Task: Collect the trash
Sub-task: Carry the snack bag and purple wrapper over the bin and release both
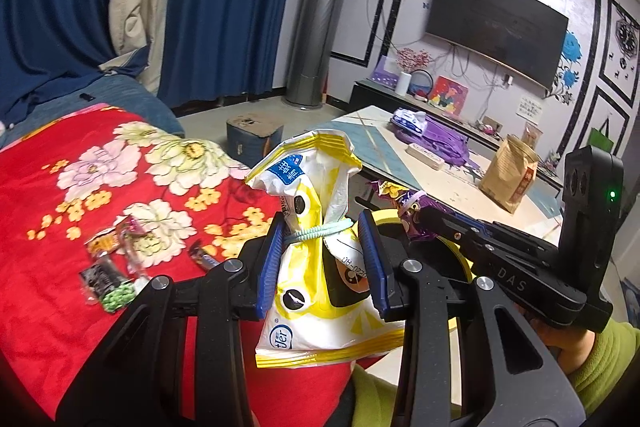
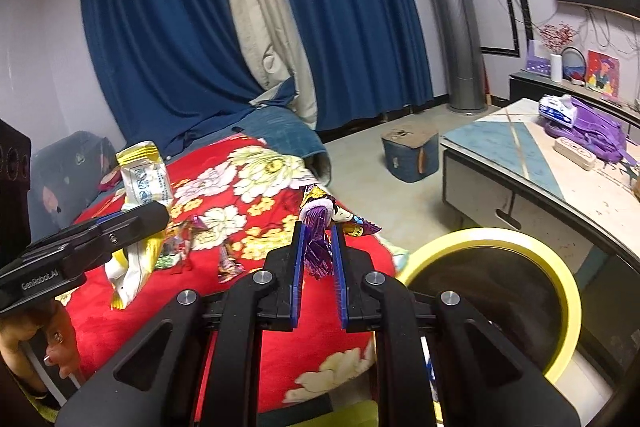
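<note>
My left gripper [image 1: 322,227] is shut on a yellow and white snack bag [image 1: 320,247] tied with a pale band, held upright above the red floral blanket [image 1: 52,267]. It also shows in the right wrist view [image 2: 142,183]. My right gripper [image 2: 319,231] is shut on a purple wrapper [image 2: 318,227], also seen in the left wrist view [image 1: 412,211]. Below the right gripper is a bin with a yellow rim [image 2: 560,275]. Several small wrappers [image 1: 108,275] lie on the blanket to the left.
A low table [image 2: 520,163] stands to the right with a purple bag [image 2: 592,135] and a brown paper bag [image 1: 508,175]. A blue box [image 2: 408,155] sits on the floor. Blue curtains [image 2: 160,47] hang behind the couch.
</note>
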`<state>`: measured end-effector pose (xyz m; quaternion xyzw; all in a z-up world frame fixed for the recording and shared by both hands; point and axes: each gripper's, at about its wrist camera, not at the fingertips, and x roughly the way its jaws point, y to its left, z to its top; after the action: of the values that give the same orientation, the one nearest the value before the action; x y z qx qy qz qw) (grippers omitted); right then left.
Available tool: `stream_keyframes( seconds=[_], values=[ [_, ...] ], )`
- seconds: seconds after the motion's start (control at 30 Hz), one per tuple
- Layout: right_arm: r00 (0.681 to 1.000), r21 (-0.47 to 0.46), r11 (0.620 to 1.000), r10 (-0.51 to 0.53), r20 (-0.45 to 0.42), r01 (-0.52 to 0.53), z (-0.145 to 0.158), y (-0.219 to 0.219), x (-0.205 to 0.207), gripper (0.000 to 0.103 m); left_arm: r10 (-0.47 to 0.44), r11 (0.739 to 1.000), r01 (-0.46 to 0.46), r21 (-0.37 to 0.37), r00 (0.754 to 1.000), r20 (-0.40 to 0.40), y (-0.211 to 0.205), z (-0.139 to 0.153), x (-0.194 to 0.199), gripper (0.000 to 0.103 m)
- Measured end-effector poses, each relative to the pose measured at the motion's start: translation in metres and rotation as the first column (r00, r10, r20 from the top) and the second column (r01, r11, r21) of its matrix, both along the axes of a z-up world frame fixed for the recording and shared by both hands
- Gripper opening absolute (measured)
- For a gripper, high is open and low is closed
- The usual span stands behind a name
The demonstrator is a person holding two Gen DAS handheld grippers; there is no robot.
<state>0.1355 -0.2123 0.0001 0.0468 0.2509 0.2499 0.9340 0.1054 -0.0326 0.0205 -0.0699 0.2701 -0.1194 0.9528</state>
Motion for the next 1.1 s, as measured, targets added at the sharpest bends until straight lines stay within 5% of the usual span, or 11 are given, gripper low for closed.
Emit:
stream_keyframes(
  seconds=[1.1],
  values=[
    [0.951,0.032,0.953,-0.297,-0.083,0.3,-0.033,-0.117,0.019,0.013,-0.235,0.972,0.236,0.024,0.972,-0.031,-0.111,-0.025,0.034,0.03]
  ],
)
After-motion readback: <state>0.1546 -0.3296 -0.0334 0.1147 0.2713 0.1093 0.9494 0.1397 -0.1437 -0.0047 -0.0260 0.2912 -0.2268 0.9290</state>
